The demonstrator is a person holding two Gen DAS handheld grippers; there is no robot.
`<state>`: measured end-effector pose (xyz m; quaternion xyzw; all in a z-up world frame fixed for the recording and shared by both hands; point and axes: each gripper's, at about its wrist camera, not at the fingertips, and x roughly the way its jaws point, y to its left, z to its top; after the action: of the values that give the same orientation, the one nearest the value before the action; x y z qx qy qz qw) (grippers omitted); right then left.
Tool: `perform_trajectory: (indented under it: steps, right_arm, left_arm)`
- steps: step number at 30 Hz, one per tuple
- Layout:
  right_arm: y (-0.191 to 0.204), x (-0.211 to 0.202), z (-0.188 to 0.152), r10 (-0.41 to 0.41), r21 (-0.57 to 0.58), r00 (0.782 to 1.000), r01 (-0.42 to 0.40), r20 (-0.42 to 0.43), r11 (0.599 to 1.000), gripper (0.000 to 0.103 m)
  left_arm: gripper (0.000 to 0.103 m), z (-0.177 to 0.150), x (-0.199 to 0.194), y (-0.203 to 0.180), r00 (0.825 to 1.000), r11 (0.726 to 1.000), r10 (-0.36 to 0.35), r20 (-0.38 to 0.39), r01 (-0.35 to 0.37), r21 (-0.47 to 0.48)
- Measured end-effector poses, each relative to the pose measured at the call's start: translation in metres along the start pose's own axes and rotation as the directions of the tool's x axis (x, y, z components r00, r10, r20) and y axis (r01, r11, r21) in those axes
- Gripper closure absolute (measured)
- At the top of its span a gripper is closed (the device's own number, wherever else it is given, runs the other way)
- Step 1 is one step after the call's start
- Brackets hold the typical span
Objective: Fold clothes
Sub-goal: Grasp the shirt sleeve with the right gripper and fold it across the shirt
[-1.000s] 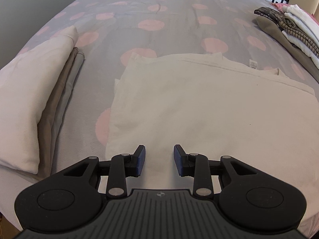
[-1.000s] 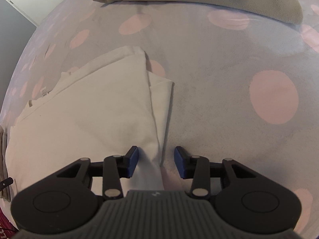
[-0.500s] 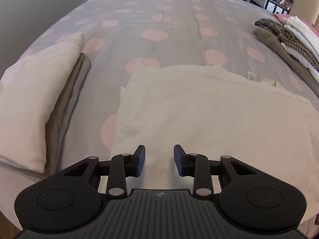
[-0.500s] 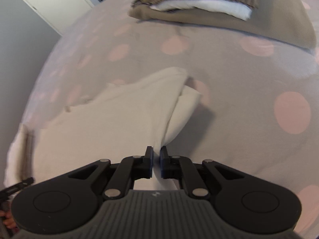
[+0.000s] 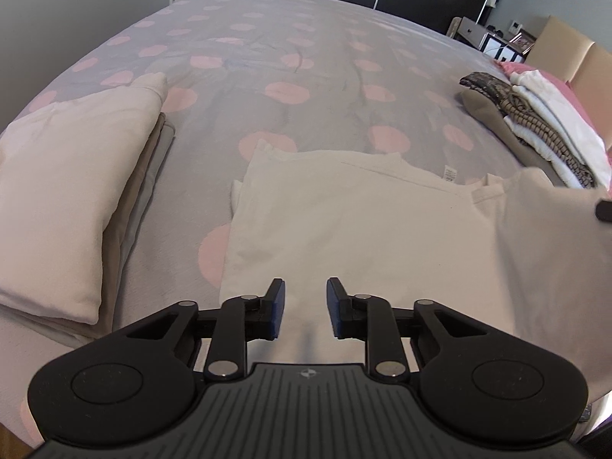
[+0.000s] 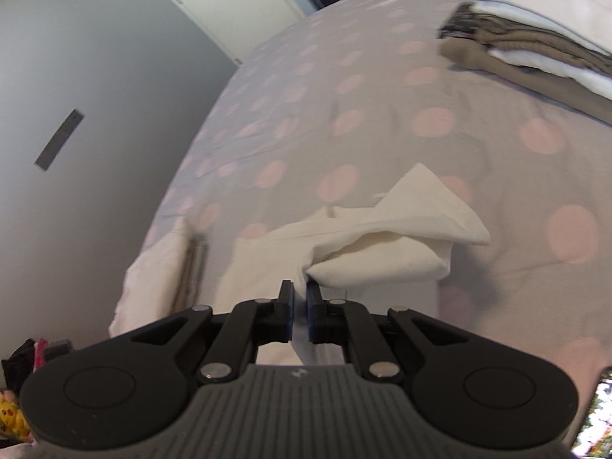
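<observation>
A cream T-shirt [image 5: 355, 229] lies partly folded on the grey bed with pink dots [image 5: 290, 57]. My left gripper [image 5: 305, 308] is open and empty, hovering over the shirt's near edge. My right gripper [image 6: 300, 306] is shut on the shirt's right side [image 6: 382, 244] and holds it lifted above the bed, the cloth hanging in a fold. In the left wrist view that lifted side [image 5: 554, 252] rises at the right, with the tip of the right gripper [image 5: 604, 210] at the frame edge.
A stack of folded clothes [image 5: 65, 199] lies at the left of the bed. A pile of unfolded clothes [image 5: 535, 122] lies at the far right, also in the right wrist view [image 6: 535, 46]. A grey wall [image 6: 95, 114] stands beyond the bed's left side.
My right gripper closed on the shirt's right edge and lifted it up and over toward the left. My left gripper stayed open and drew back and up a little.
</observation>
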<state>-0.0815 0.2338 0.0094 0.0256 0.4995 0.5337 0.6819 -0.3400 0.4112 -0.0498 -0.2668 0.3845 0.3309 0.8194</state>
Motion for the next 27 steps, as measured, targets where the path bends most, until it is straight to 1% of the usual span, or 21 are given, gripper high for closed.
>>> perform_trajectory:
  steps: [2, 8, 12, 16, 21, 27]
  right_arm:
    - [0.02, 0.009, 0.002, 0.034, -0.018, 0.999, -0.034, -0.012, 0.999, 0.095]
    - [0.068, 0.063, -0.001, 0.1, -0.039, 0.99, -0.104, -0.095, 0.994, 0.095]
    - [0.093, 0.103, -0.011, 0.09, -0.065, 0.987, -0.099, -0.131, 0.993, 0.095]
    - [0.105, 0.141, -0.019, 0.077, -0.048, 0.985, -0.086, -0.157, 0.995, 0.095]
    - [0.117, 0.177, -0.028, 0.093, -0.036, 0.98, -0.101, -0.176, 0.994, 0.095]
    - [0.115, 0.209, -0.037, 0.037, -0.034, 0.977, -0.046, -0.211, 0.998, 0.094]
  left_arm:
    - [0.088, 0.0, -0.001, 0.003, 1.0, 1.0, -0.012, 0.004, 0.012, -0.003]
    - [0.09, -0.003, -0.004, 0.019, 1.0, 0.999, -0.02, 0.014, 0.02, -0.041]
    - [0.09, -0.004, -0.004, 0.034, 1.0, 0.997, -0.008, 0.012, 0.009, -0.074]
    - [0.09, -0.005, -0.004, 0.046, 1.0, 0.995, 0.009, 0.004, -0.009, -0.104]
    - [0.09, -0.003, -0.005, 0.054, 1.0, 0.992, 0.025, 0.007, -0.024, -0.125]
    - [0.09, -0.003, -0.004, 0.062, 0.999, 0.988, 0.046, -0.005, -0.047, -0.147]
